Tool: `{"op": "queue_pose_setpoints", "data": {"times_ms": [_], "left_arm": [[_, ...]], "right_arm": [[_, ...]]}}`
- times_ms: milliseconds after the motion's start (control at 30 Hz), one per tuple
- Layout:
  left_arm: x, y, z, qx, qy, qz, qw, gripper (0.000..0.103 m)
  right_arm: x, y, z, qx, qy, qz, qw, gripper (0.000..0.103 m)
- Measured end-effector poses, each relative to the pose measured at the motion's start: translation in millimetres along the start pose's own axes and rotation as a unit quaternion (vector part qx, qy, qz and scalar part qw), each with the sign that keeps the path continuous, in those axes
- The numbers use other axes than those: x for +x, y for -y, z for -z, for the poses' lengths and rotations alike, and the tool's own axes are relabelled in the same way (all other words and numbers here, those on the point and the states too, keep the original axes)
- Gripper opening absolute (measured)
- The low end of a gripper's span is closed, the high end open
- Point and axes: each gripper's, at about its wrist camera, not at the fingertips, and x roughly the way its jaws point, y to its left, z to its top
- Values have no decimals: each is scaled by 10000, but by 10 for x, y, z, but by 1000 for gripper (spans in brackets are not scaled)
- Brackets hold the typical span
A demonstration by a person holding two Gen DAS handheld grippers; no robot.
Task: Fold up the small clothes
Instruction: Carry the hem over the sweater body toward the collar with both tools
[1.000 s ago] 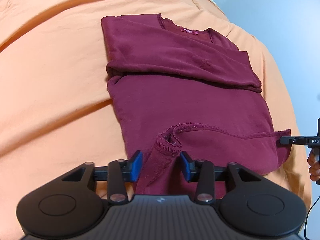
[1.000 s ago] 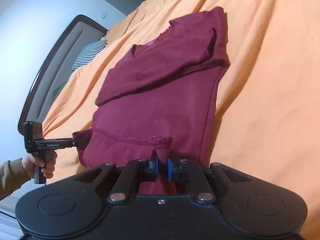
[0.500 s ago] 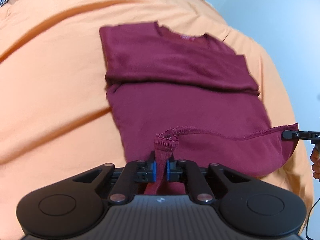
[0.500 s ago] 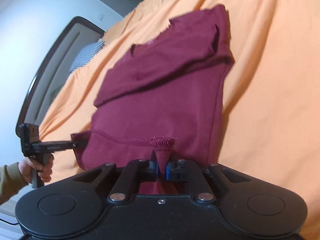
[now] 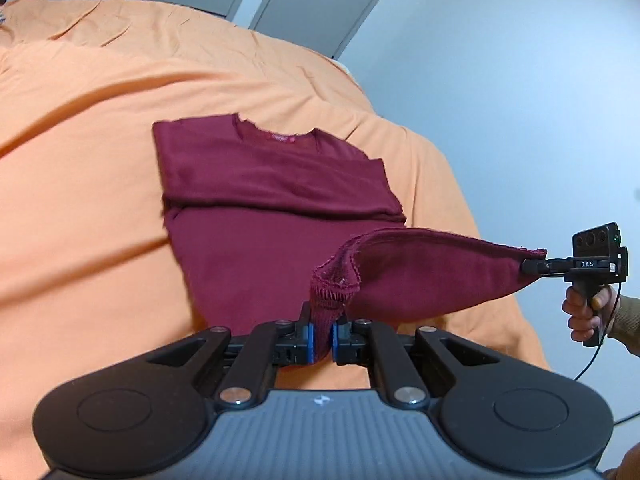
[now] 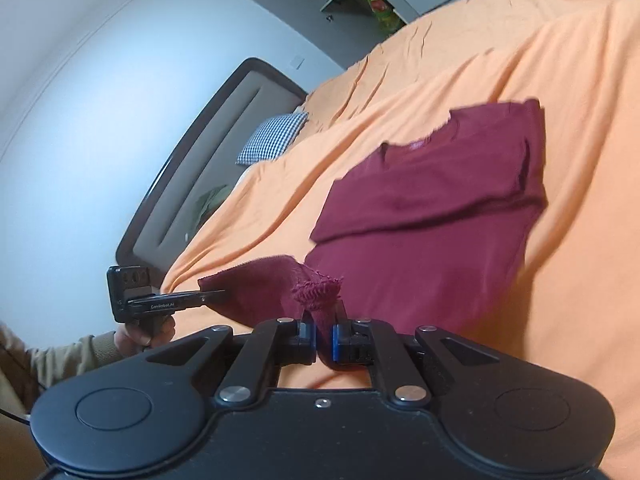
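Observation:
A dark red long-sleeved top (image 5: 272, 208) lies on an orange bedspread (image 5: 80, 200), neck away from me, sleeves folded across the chest. My left gripper (image 5: 321, 338) is shut on the left corner of its bottom hem and holds it raised. My right gripper (image 6: 324, 340) is shut on the right hem corner; it also shows in the left wrist view (image 5: 528, 266). The hem (image 5: 432, 268) is stretched between them, lifted off the bed. The top also shows in the right wrist view (image 6: 432, 208).
The bedspread (image 6: 580, 280) covers the whole bed. A dark headboard (image 6: 192, 168) and a checked pillow (image 6: 276, 138) stand at the left in the right wrist view. White doors (image 5: 320, 0) and a wall lie beyond the bed.
My left gripper closed on the hem corner. Both grippers then lifted the hem off the bed, and the bottom edge now hangs raised between them.

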Motion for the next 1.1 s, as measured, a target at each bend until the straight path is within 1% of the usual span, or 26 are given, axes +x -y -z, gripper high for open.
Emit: {"op": "queue_pose_setpoints", "data": {"times_ms": [100, 200, 300, 400, 467, 567, 667, 733, 867, 967, 1100], "left_arm": [[-9, -81, -6, -257, 145, 11, 9996, 7], [17, -161, -177, -303, 373, 3, 9988, 8], [102, -246, -464, -232, 575, 30, 9981, 7], [261, -394, -784, -252, 755, -8, 9968, 7], [455, -510, -975, -374, 710, -124, 9967, 8], [821, -664, -1176, -533, 468, -330, 9969, 8], [1083, -693, -1275, -417, 314, -432, 9977, 7], [1152, -713, -1322, -383, 315, -394, 9980, 7], [1206, -806, -1449, -394, 321, -367, 9980, 7], [1295, -875, -1624, -259, 303, -461, 9981, 7], [1428, -1013, -1904, -237, 502, -482, 9973, 7]], "right_arm": [[-53, 65, 62, 236, 141, 73, 9996, 7], [-37, 131, -7, 466, 443, 37, 9979, 7], [37, 157, -239, 423, 677, -19, 9968, 7], [165, 150, -558, 171, 792, 94, 9967, 7], [283, 182, -778, 39, 831, 385, 9958, 7], [534, 330, -1020, -34, 740, 778, 9942, 7], [820, 506, -1168, 15, 588, 1054, 9927, 7], [966, 584, -1225, 11, 514, 1153, 9920, 7], [1065, 689, -1291, 10, 460, 1232, 9913, 7], [1068, 749, -1408, 27, 557, 1235, 9908, 7], [1144, 849, -1721, -67, 767, 1308, 9884, 7]]}}
